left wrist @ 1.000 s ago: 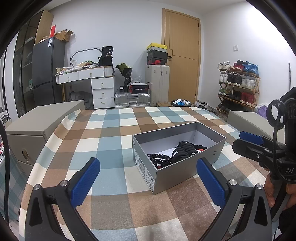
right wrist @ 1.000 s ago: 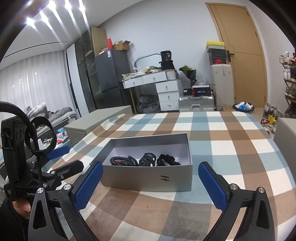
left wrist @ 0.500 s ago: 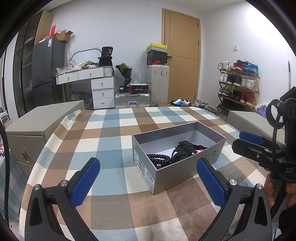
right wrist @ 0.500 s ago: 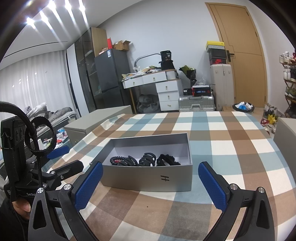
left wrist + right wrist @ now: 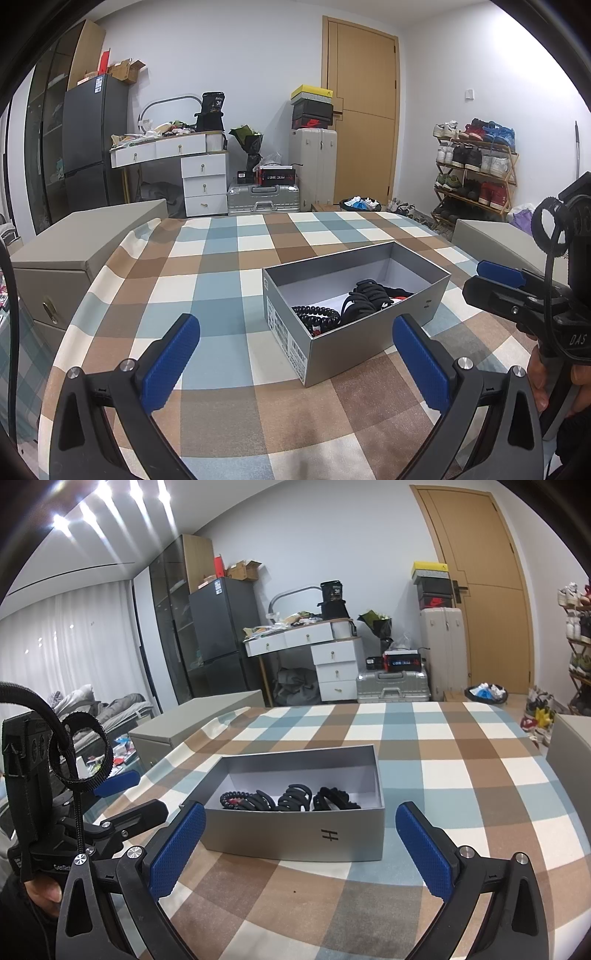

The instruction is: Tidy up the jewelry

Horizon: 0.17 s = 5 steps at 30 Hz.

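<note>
checked cloth (image 5: 229, 280) covers the table. open grey box (image 5: 295, 834) sits mid-table, black jewelry (image 5: 284, 799) piled inside on its floor. left gripper (image 5: 295, 360) and right gripper (image 5: 301, 843) hover near the box, jaws wide apart, empty.

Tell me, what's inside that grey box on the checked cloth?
The grey box holds a heap of black items: a coiled beaded strand and several looped black pieces. A bit of red shows too. Its near wall hides whatever lies closest to it.

A matt grey cardboard box (image 5: 295, 834) is sitting on checked woven cloth (image 5: 461, 775); claw pads (image 5: 177, 853) are showing knurled blue rubber.
</note>
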### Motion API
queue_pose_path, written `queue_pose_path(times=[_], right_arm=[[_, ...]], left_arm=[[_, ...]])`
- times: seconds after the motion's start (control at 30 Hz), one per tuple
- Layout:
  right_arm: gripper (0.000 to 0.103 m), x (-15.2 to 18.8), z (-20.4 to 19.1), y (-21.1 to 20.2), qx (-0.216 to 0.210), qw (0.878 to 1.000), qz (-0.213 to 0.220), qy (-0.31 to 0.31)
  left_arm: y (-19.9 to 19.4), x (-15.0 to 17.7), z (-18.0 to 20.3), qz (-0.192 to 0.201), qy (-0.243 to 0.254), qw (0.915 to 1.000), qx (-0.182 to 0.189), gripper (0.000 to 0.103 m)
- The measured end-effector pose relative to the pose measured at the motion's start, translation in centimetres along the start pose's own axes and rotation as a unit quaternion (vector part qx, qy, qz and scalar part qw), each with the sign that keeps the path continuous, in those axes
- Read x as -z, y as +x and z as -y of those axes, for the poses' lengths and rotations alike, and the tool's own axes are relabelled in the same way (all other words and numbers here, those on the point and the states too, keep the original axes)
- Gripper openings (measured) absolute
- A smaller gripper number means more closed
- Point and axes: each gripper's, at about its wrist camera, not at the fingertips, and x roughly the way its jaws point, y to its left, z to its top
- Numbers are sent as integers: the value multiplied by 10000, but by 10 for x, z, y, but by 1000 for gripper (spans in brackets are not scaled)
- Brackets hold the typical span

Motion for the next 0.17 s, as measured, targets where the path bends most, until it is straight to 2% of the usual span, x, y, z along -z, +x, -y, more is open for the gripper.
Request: queue_pose_path(times=[0.17], right_arm=[[103, 0, 0, 0, -1, 10000, 1, 5]], left_arm=[[-2, 0, 0, 72, -10, 10000, -20, 102]])
